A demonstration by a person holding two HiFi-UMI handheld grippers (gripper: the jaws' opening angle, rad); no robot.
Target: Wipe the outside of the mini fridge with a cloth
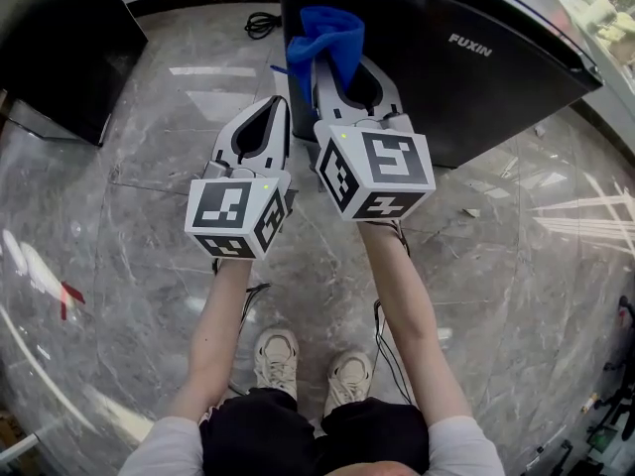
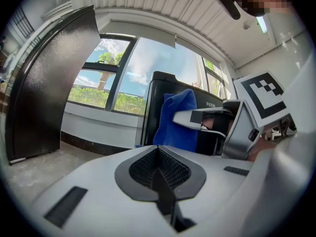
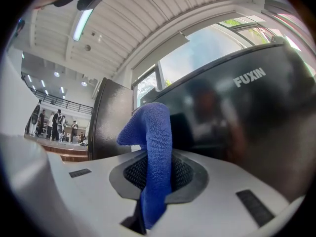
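2 pcs: right hand-held gripper clamps cloth; left hand-held gripper closed, empty. Risk: thin pinch, cloth prob. slips against mini fridge.

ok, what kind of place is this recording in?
Probably a big public hall or showroom, not a home: polished marble floor under the mini fridge, tall windows, distant people on a raised level.

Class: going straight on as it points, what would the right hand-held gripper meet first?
Probably the black mini fridge, with the blue cloth in the right hand-held gripper touching first; depth is unclear.
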